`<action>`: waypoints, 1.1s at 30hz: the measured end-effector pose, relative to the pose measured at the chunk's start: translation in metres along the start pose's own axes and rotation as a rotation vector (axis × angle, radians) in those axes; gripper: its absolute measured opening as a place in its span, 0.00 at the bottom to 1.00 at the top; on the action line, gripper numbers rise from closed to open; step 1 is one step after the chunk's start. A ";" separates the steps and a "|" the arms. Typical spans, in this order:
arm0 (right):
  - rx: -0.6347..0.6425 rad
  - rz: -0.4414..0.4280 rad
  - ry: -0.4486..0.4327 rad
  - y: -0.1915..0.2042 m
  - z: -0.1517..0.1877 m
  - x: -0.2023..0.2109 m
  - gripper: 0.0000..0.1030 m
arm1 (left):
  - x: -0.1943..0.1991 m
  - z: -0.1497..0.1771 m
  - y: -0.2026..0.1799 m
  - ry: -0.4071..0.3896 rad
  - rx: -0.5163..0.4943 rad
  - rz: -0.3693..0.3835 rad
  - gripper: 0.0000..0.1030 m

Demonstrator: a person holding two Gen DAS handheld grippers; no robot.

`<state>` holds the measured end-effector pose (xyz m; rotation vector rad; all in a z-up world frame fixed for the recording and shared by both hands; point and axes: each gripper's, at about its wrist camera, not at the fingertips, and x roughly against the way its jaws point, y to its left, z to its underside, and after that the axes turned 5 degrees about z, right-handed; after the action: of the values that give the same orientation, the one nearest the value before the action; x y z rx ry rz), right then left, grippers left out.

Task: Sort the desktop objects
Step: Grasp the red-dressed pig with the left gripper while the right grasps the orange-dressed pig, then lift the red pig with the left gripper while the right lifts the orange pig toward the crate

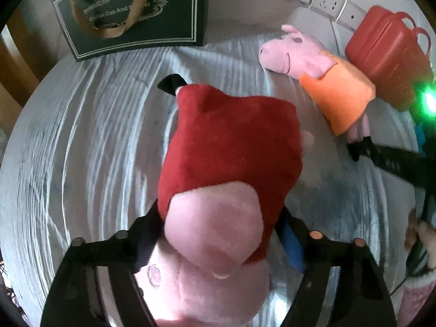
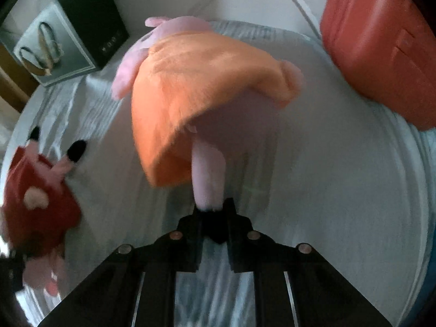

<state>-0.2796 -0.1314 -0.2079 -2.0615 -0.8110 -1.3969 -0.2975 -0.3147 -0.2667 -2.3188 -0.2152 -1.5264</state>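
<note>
A pig plush in a red dress (image 1: 231, 141) fills the left wrist view, head toward the camera. My left gripper (image 1: 218, 234) is shut on it at the neck, with both fingers against its sides. The same plush shows blurred at the left edge of the right wrist view (image 2: 41, 199). A second pig plush in an orange dress (image 2: 190, 95) lies on the white cloth. My right gripper (image 2: 215, 215) is shut on the end of its pink leg (image 2: 208, 174). From the left wrist view, that plush (image 1: 335, 92) lies at upper right with the right gripper (image 1: 362, 150) on its feet.
A dark green gift box with gold ribbon (image 1: 130, 13) stands at the back left. A red plastic case (image 1: 387, 54) lies at the back right, close to the orange plush. A white power strip (image 1: 324, 0) runs behind. White ribbed cloth (image 1: 90, 136) covers the surface. A person's hand (image 1: 425, 234) is at right.
</note>
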 end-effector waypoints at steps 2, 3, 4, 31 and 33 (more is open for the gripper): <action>0.003 0.009 -0.003 -0.005 0.016 0.012 0.11 | 0.004 0.004 -0.001 -0.006 0.005 0.003 0.68; 0.001 0.012 0.001 -0.008 0.026 0.017 0.10 | 0.006 0.007 -0.001 -0.008 0.006 0.005 0.67; -0.001 0.015 0.008 -0.011 0.036 0.021 0.10 | 0.009 0.010 -0.002 -0.011 0.008 0.006 0.66; 0.350 0.120 -0.016 0.053 -0.115 -0.008 1.00 | -0.026 -0.121 -0.004 -0.182 0.068 -0.045 0.65; 0.367 0.142 0.007 0.056 -0.116 -0.024 1.00 | -0.034 -0.123 -0.005 -0.174 0.064 -0.045 0.65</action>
<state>-0.3196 -0.2556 -0.1963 -1.7920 -0.8306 -1.0859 -0.4178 -0.3540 -0.2531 -2.4112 -0.3570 -1.3181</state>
